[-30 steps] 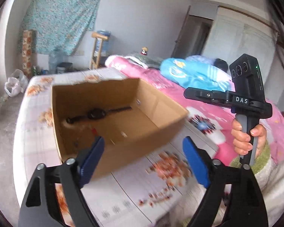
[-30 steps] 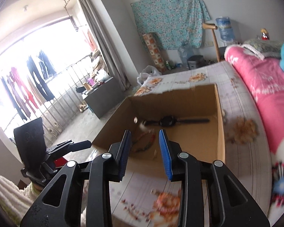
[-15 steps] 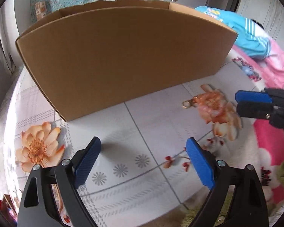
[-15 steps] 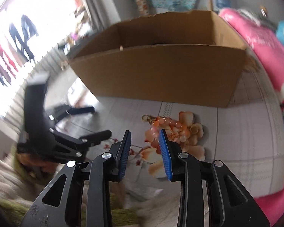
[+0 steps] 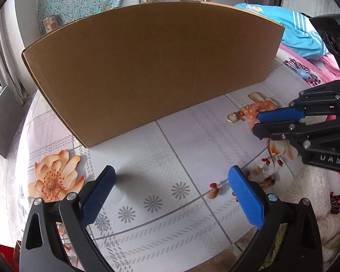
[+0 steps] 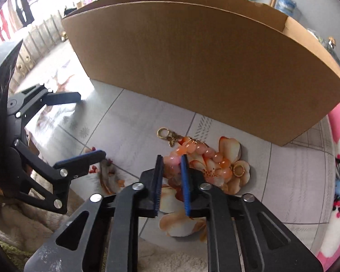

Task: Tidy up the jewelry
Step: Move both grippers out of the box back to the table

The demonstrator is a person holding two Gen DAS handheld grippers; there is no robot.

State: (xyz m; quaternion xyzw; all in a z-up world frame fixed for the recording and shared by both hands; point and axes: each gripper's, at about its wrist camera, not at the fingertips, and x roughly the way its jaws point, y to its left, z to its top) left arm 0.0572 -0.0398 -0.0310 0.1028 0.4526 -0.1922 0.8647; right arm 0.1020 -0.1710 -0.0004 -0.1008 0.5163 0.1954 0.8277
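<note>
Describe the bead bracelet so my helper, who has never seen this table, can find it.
Start at the big brown cardboard box. On the flowered tablecloth in front of its near wall lies the string of glossy orange-pink beads. Unlike the flat printed flowers around it, it is raised, with a gold clasp ring.

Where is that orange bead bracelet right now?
The bracelet lies on the flowered cloth in front of the cardboard box, one end between the closing jaws of the right hand-held gripper.

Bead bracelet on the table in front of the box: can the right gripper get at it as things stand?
Probably yes. The right gripper is down over the bead bracelet, its jaws closing with pink beads between them. The cardboard box stands behind, nothing blocks.
</note>
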